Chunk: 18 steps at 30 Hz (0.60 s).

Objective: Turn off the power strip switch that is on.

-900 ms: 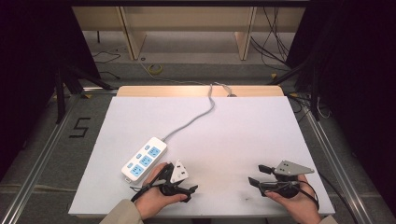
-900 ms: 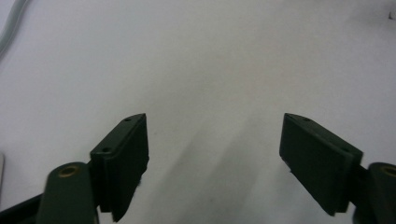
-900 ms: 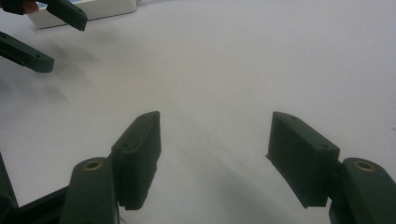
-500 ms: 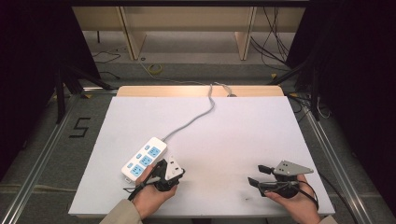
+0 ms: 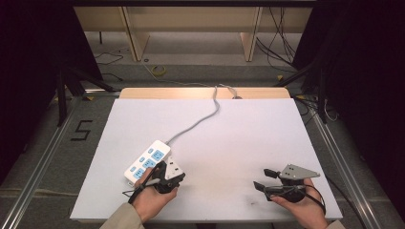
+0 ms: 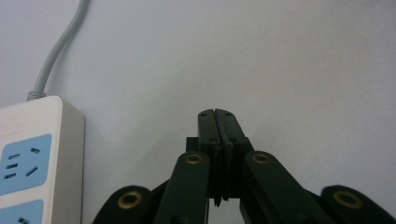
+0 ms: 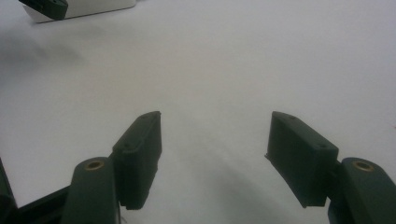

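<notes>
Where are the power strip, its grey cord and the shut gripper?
power strip (image 5: 147, 162): high view, on its white top between the blue sockets.
grey cord (image 5: 197, 122): high view, mid-length on the table.
left gripper (image 6: 217, 122): left gripper view, at the closed jaw tips.

White plastic power strip with blue sockets (image 5: 147, 162): one
Grey power cable (image 5: 200, 119): one
Black two-jaw hand-held grippers: two, left (image 5: 165, 168), right (image 5: 262, 179)
White-topped desk (image 5: 239, 133): one
</notes>
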Motion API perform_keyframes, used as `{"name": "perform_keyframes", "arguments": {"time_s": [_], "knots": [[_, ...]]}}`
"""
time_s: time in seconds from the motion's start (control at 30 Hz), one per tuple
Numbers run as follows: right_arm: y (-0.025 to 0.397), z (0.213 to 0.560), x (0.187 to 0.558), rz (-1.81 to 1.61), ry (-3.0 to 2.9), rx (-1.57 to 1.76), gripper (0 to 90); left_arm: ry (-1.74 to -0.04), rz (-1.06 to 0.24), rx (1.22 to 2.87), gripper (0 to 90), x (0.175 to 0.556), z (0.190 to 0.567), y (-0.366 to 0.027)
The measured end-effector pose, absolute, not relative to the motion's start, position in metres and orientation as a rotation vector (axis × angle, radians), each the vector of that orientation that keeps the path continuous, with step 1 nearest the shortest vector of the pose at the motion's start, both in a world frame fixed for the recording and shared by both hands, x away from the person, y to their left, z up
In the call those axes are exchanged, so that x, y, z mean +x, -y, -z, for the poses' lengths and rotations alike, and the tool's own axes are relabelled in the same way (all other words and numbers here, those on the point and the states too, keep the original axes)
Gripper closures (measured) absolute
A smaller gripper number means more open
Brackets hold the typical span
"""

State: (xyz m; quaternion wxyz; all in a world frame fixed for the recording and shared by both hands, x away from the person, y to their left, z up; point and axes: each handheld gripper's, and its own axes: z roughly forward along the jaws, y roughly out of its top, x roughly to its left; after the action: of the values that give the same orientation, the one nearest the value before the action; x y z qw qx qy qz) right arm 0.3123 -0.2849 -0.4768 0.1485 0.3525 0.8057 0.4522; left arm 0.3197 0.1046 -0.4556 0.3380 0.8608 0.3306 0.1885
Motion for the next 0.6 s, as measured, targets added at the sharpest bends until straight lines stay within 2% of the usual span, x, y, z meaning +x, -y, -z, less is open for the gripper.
{"name": "perform_keyframes", "arguments": {"time_s": [0.6], "knots": [[0.284, 0.477, 0.312, -1.284, -2.329, 1.003, 36.2, -0.972, -0.527, 2.214, 89.4, 0.323, 0.451, -0.129]]}}
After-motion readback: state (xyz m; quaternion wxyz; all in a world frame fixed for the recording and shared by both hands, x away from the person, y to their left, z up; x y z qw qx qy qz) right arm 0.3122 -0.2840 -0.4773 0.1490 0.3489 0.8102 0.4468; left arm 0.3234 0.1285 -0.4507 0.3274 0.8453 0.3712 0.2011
